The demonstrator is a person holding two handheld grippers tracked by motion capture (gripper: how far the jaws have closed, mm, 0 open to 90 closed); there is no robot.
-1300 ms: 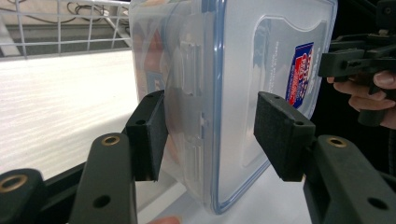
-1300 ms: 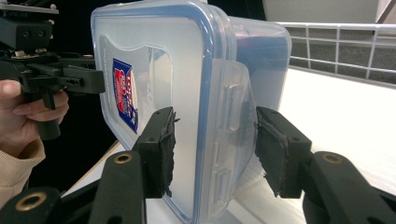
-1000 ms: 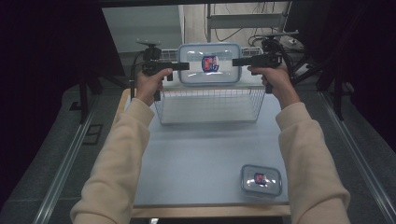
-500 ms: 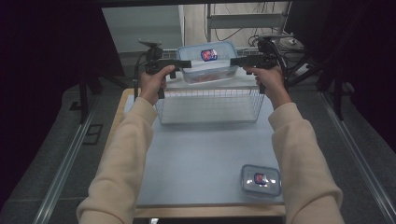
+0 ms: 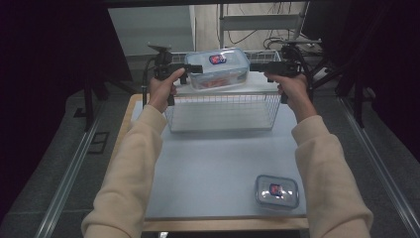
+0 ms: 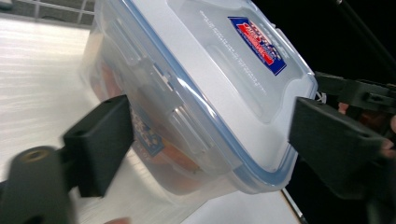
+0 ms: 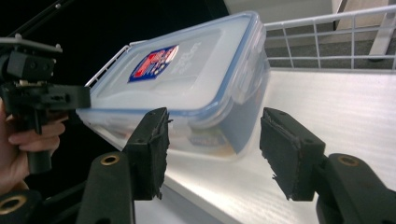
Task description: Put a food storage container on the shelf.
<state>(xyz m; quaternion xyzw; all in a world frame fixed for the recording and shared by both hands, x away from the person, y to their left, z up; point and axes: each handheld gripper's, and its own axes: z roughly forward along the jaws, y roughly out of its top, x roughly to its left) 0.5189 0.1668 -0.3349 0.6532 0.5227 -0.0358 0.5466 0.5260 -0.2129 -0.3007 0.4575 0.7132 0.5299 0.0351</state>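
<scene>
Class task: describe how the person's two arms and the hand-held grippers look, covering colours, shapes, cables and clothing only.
Both arms wear long cream sleeves with ribbed cuffs. Each hand holds a black gripper: the left gripper and right gripper have boxy bodies with a handle below. Up close, the fingers are flat, rectangular black pads, the right ones frayed at the edges, with brass-coloured rivets at the base. A black cable trails from the left one.

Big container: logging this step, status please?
Left gripper open, jaws just widened. Right gripper open. Big container tilted in wire basket. Nothing blocking.
</scene>
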